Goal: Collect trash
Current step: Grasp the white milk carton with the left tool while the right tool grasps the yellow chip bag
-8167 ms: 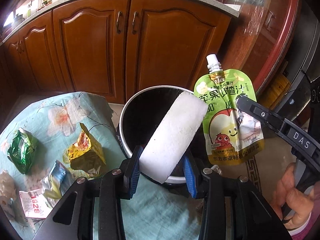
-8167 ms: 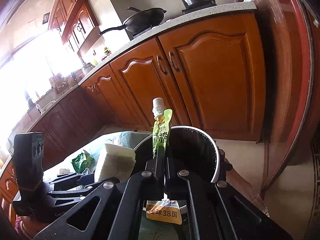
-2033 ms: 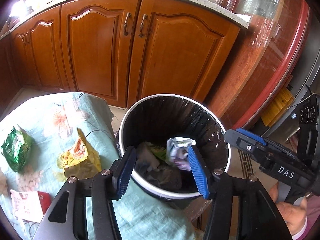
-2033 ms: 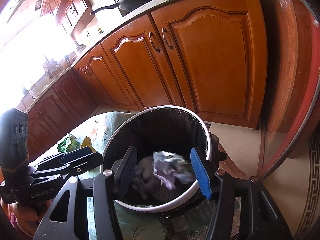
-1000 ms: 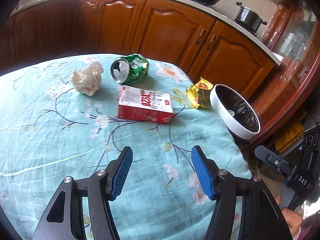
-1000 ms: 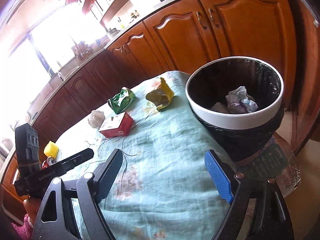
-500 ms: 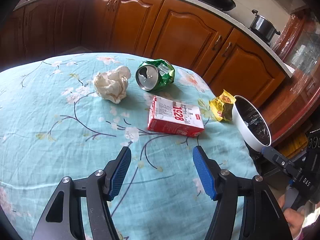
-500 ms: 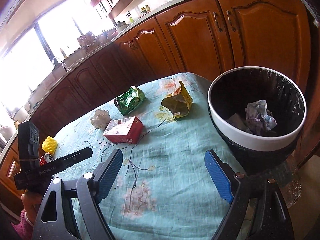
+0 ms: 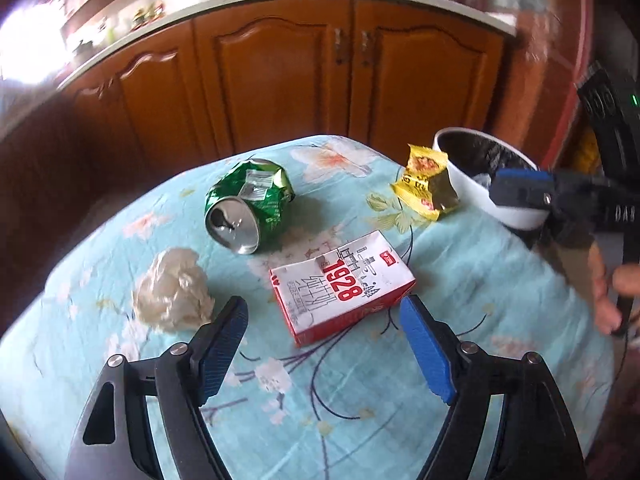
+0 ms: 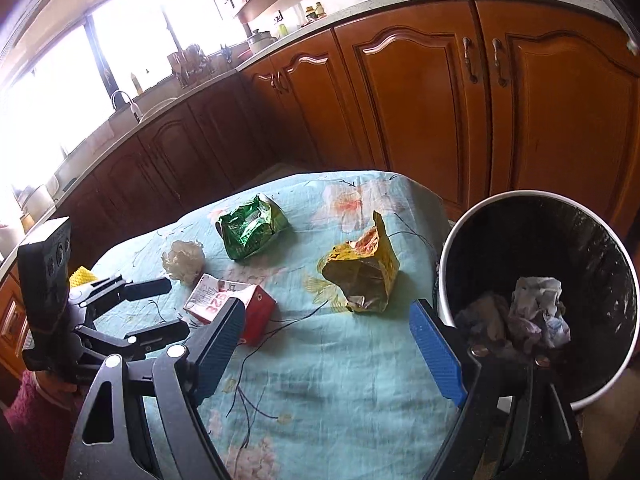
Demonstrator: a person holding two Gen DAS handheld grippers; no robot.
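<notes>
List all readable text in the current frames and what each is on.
"1928": red digits on the red-and-white carton.
"DA": partial white letters on the right gripper, rest cut off.
Chinese print on the carton, the yellow wrapper and the crushed green can: too blurred to read.
Lettering on the left gripper in the right wrist view: too small.
</notes>
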